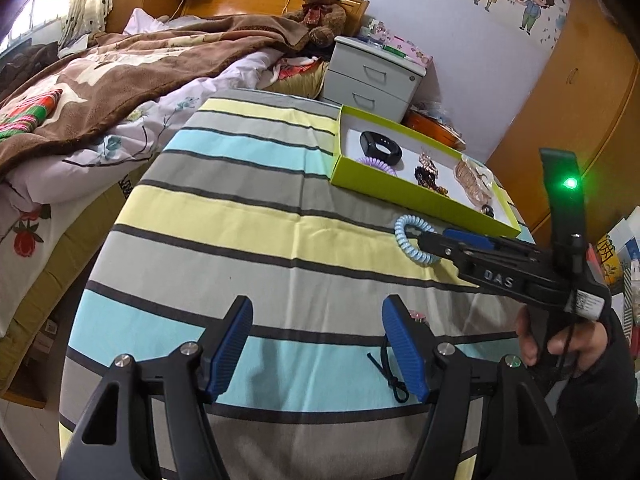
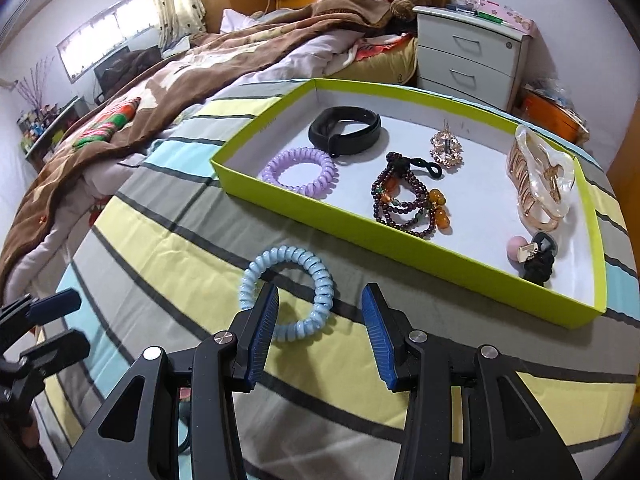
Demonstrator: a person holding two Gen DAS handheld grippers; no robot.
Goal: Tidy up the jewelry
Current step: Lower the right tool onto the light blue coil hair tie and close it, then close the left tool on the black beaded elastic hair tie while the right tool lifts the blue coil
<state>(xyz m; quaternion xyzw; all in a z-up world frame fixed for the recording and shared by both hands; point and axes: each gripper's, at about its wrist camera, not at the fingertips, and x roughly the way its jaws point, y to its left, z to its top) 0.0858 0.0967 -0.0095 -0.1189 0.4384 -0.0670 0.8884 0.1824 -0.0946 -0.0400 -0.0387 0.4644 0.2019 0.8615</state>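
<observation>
**Tech A:** Starting with the left wrist view: the left gripper [image 1: 316,344] hovers low over the striped cloth [image 1: 248,216] on the desk, fingers spread wide and holding nothing. A thin dark cord [image 1: 390,376] lies beside its right finger. Further off, the right gripper [image 1: 430,240] reaches in from the right, tips at the blue spiral hair tie [image 1: 404,240], which lies on the cloth just outside the green tray [image 1: 420,196]. The person's hand [image 1: 560,344] wraps the handle, and the tool is angled down toward the tie.

**Tech B:** And the right wrist view?

**Tech A:** Here the right gripper [image 2: 320,320] is open. Its left finger [image 2: 262,332] overlaps the hair tie [image 2: 288,292]; the right finger stands clear beside the ring. No grip is established. The tray [image 2: 400,248] already contains a purple spiral tie [image 2: 300,170], black band [image 2: 344,128], bead bracelets [image 2: 408,200], brooch [image 2: 446,148], hair claw [image 2: 540,180] and a dark scrunchie [image 2: 538,260].

**Tech B:** Current step?

**Tech A:** Judged as picking up the blue tie. Next: close on one side of the coil, lift, carry over the near tray wall, and release on bare tray floor, likely near the purple tie.
</observation>
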